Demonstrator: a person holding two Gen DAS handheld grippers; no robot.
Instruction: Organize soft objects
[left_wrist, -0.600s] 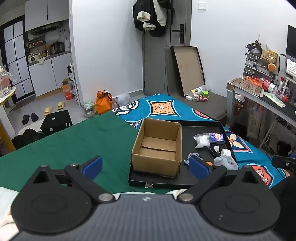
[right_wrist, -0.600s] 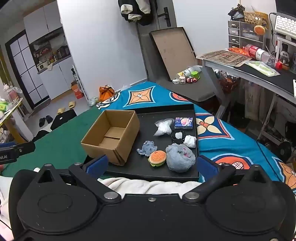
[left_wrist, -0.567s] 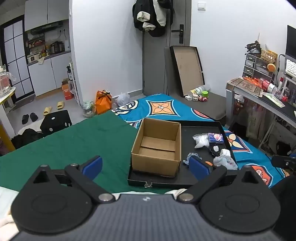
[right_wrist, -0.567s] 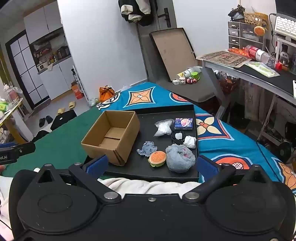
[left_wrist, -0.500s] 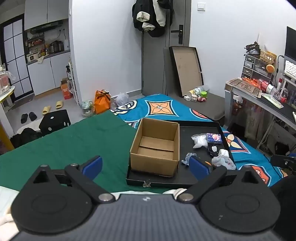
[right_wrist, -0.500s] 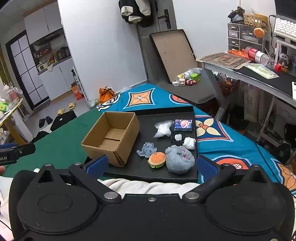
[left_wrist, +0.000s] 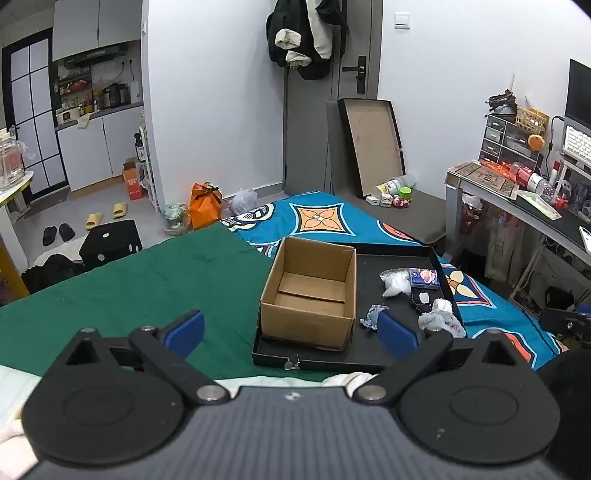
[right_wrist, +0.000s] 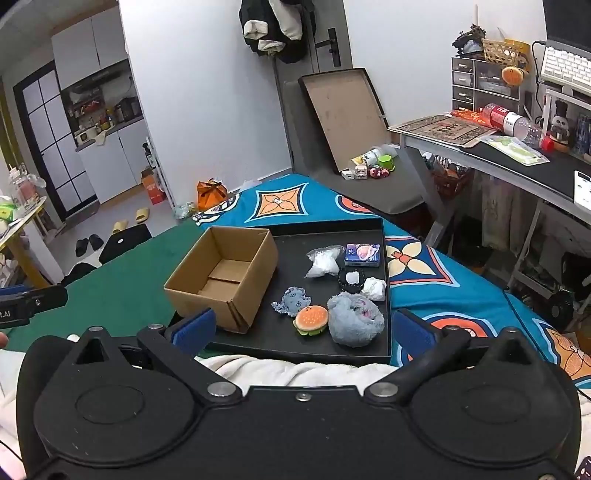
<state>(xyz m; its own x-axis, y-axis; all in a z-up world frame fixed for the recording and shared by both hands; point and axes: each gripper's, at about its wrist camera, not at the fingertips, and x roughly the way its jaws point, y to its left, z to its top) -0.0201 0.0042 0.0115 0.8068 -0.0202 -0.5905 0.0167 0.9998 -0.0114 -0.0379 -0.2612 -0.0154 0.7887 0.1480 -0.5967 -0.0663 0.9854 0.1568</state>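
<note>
Nothing sorted yet, judging by the empty cardboard box (right_wrist: 225, 275) at centre left of the right wrist view. Right of it on the black tray (right_wrist: 295, 341): grey plush (right_wrist: 354, 319), burger toy (right_wrist: 311, 319), small blue-grey plush (right_wrist: 291, 301), white bag (right_wrist: 323, 260), crumpled white wad (right_wrist: 373, 288), all still to go. Left gripper (left_wrist: 290, 328) and right gripper (right_wrist: 301, 330) low in frame, both wide open, holding nothing, short of the tray.

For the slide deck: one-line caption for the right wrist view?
Open right gripper faces a black tray holding an empty cardboard box, burger plush and grey plush.
</note>
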